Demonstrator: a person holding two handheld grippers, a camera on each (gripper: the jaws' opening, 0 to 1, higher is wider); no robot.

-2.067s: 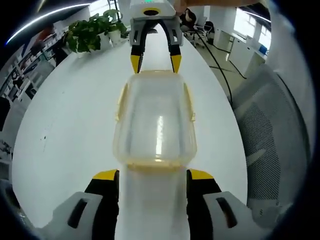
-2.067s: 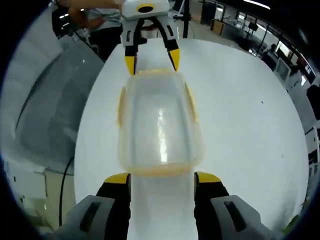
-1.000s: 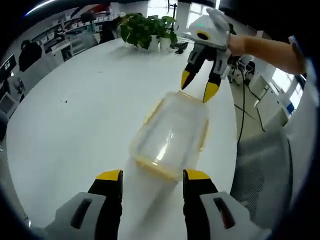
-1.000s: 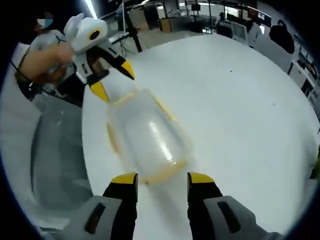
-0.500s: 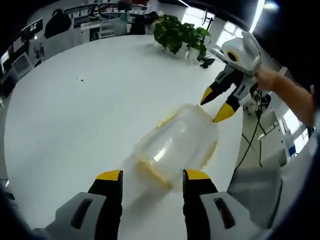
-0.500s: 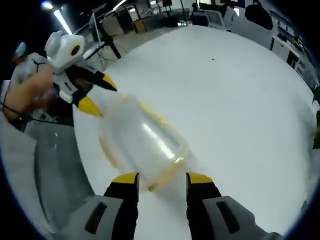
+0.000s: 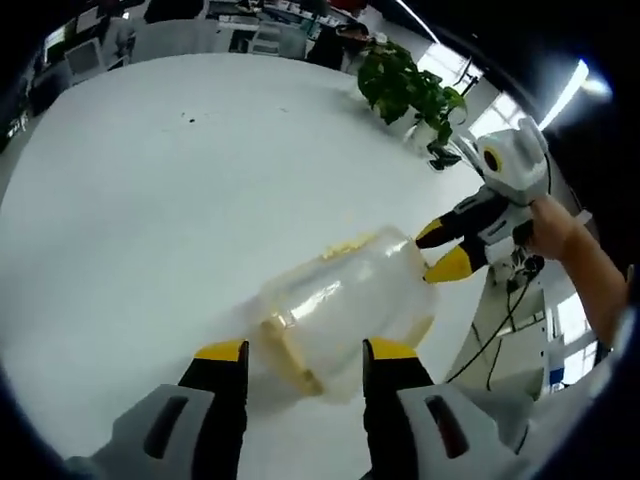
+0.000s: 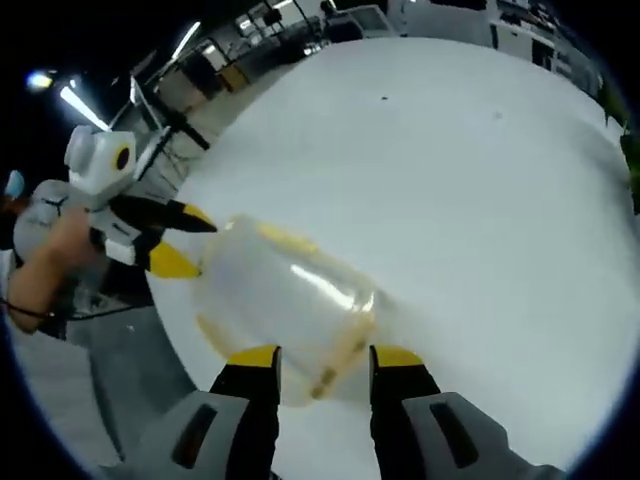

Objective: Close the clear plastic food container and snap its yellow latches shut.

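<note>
Now the clear plastic food container (image 7: 345, 310) lies on the white bench (image 7: 150, 200) with its lid on, between the two tongs. In the left gripper view, the left tongs (image 7: 296, 352) stand open at one short end of the box, with the jaws just beside it. The right tongs (image 7: 444, 248) sit at the far end, jaws spread and tips close to the box. In the right gripper view, the right tongs (image 8: 322, 358) are open at the near end of the container (image 8: 275, 305), and the left tongs (image 8: 180, 240) are open at the other end. A yellow latch (image 8: 285, 237) runs along the side. A green plant (image 7: 405, 85) stands on the far part of the bench.
</note>
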